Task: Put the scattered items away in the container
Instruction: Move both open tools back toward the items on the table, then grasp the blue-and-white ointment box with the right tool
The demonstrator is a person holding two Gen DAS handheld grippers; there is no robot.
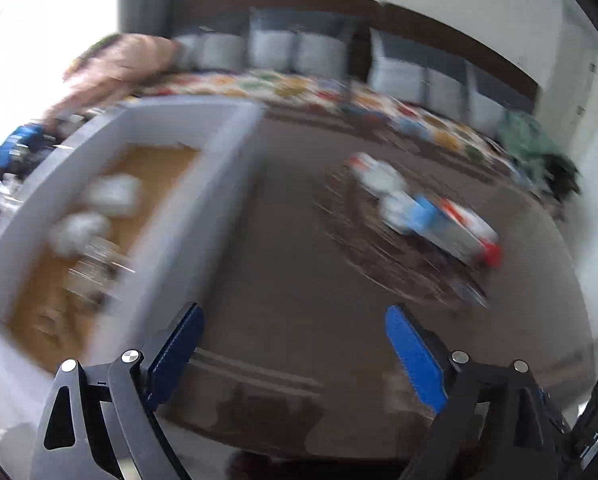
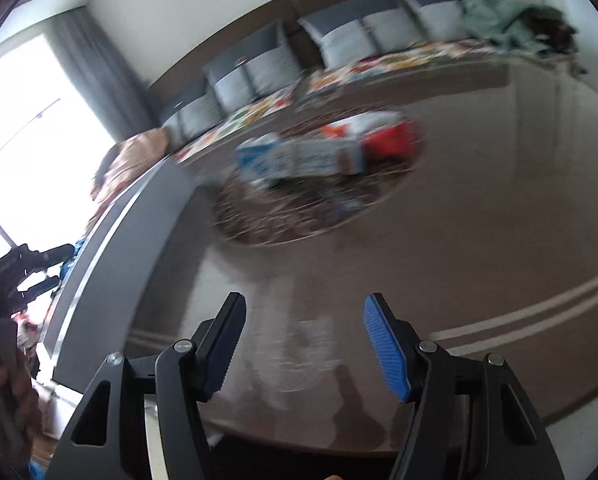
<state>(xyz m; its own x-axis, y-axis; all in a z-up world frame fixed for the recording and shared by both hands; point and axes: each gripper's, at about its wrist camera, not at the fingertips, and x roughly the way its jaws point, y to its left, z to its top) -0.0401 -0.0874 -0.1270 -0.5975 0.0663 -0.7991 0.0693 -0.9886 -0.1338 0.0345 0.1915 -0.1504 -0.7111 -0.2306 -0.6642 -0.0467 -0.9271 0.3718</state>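
Both views are motion-blurred. A grey-walled container [image 1: 203, 208] with a brown floor stands at left on the brown rug; several pale items [image 1: 99, 216] lie inside it. Its grey wall also shows in the right wrist view [image 2: 139, 248]. A pile of scattered packets [image 1: 427, 208], white, blue and red, lies on a round patterned mat to the right; it also shows in the right wrist view [image 2: 323, 152]. My left gripper [image 1: 295, 328] is open and empty above the rug beside the container. My right gripper [image 2: 303, 320] is open, above a blurred clear item [image 2: 299, 356] on the rug.
A low couch with grey cushions [image 1: 283, 48] and a colourful cover runs along the far wall. A green cloth heap [image 2: 511, 20] lies at its end. A bright window [image 2: 27, 128] with a grey curtain is at left. The rug [image 2: 479, 240] has a striped border.
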